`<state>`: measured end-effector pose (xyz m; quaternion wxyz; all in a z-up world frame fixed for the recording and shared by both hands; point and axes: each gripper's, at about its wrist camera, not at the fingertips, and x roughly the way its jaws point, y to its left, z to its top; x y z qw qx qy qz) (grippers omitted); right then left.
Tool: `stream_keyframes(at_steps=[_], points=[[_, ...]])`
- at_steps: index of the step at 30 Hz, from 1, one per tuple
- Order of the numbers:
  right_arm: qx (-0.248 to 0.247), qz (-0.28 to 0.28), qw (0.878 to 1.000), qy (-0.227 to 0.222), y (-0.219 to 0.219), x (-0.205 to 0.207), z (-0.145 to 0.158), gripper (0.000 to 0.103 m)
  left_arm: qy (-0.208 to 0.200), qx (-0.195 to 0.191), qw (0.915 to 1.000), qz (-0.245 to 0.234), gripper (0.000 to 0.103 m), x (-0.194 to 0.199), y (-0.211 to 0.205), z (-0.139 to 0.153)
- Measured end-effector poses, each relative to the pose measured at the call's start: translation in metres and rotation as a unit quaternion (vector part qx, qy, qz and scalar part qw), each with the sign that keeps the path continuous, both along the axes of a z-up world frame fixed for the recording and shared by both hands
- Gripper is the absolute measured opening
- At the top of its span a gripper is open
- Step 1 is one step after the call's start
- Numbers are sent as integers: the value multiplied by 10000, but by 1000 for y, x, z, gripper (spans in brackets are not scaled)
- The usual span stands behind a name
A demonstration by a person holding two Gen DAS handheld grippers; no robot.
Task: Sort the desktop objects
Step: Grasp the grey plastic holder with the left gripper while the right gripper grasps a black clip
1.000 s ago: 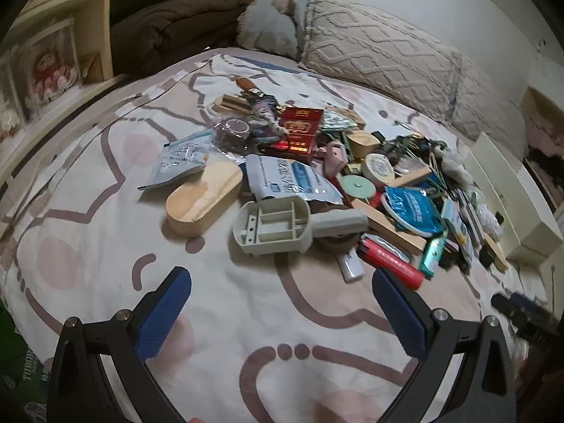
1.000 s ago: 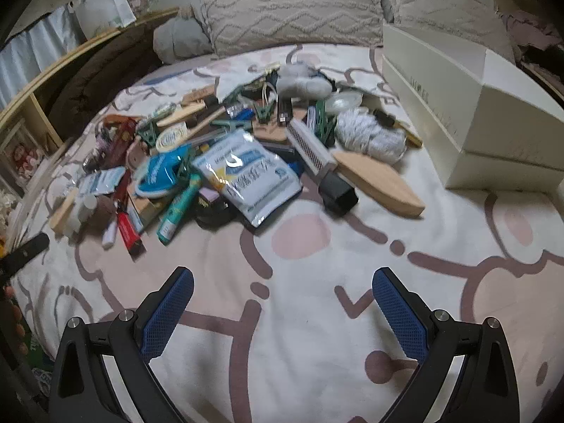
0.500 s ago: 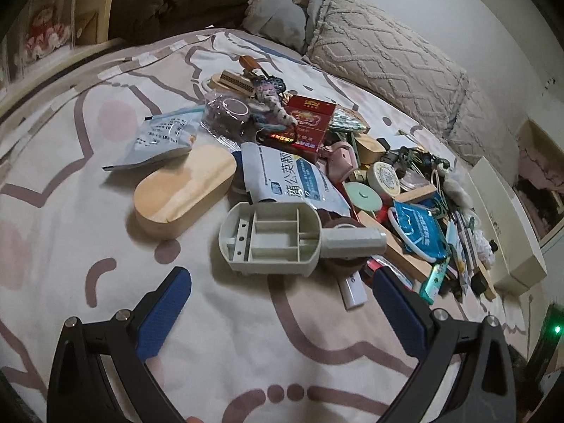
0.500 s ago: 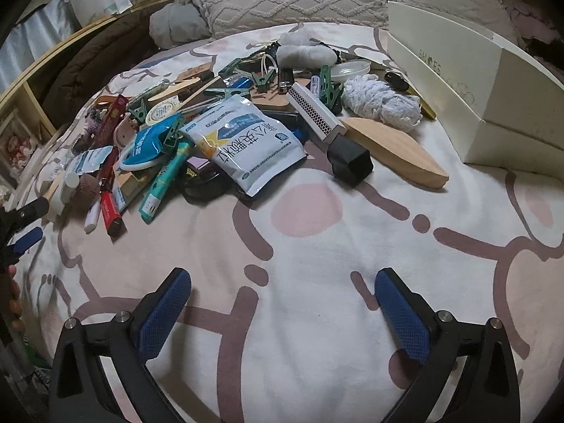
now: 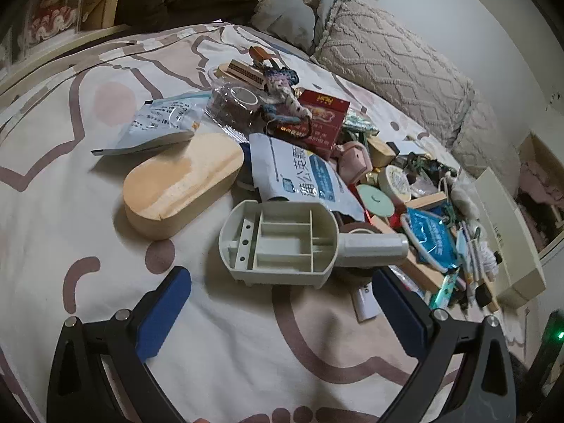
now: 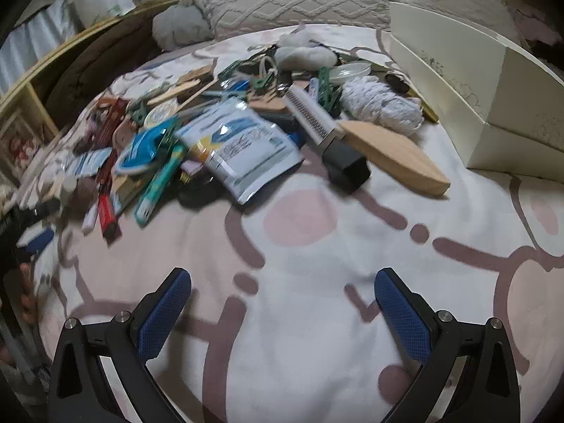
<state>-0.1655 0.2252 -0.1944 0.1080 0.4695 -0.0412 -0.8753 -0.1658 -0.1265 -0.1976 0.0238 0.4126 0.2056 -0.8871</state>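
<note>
A pile of small objects lies on a patterned bedsheet. In the left wrist view, my left gripper [image 5: 282,303] is open and empty, just short of a grey plastic scoop-like tray with a handle [image 5: 282,243]. Beside it lie a wooden oval block [image 5: 179,187], a white-blue packet [image 5: 303,176] and a red box [image 5: 317,123]. In the right wrist view, my right gripper [image 6: 282,306] is open and empty over bare sheet, well short of a white-blue packet [image 6: 243,151], a black-handled brush [image 6: 328,137] and a wooden board [image 6: 391,155].
A cream box [image 6: 476,95] stands at the right of the pile; it also shows in the left wrist view [image 5: 507,232]. Pillows [image 5: 394,70] lie at the back. A wooden shelf [image 6: 31,98] runs along the left edge.
My left gripper has moved forward toward the grey tray, which now looks larger and closer. My right gripper has moved forward toward the pile. Both stay open.
</note>
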Motion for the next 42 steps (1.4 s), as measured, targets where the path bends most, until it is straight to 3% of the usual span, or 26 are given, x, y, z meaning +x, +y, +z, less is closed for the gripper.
stream_keyframes(at_steps=[4,8,11,13,19,21,23,27,29,31,38,42], points=[[-300,-290,9990,163,16,-11,6,103,51,138,9998,117,103,1,-4,-1],[-453,-432,9977,242,25,-23,9,83,38,143,9997,188,103,0,-3,-4],[-559,-484,9970,239,27,-31,8,82,26,-80,9998,153,103,0,3,-5],[-595,-495,9966,265,27,-35,8,74,40,-168,9998,127,103,0,5,-6],[-432,-555,9971,275,23,-46,4,67,93,-54,9999,124,103,1,3,-6],[-405,-597,9970,269,24,-48,2,56,111,-19,9999,120,103,0,2,-5],[-426,-643,9967,259,26,-49,2,52,110,7,9999,121,103,-3,1,-5],[-462,-735,9959,268,31,-49,1,31,123,46,9998,131,102,-4,0,-3],[-512,-748,9955,287,33,-48,2,29,138,81,9998,135,102,-5,0,-3],[-541,-723,9954,322,34,-46,3,22,158,47,9998,140,98,-6,0,-1],[-484,-613,9962,388,33,-33,7,22,143,-114,9998,120,64,-5,0,-1],[-517,-536,9966,351,34,-23,9,22,144,-112,9998,123,63,-5,0,-1]])
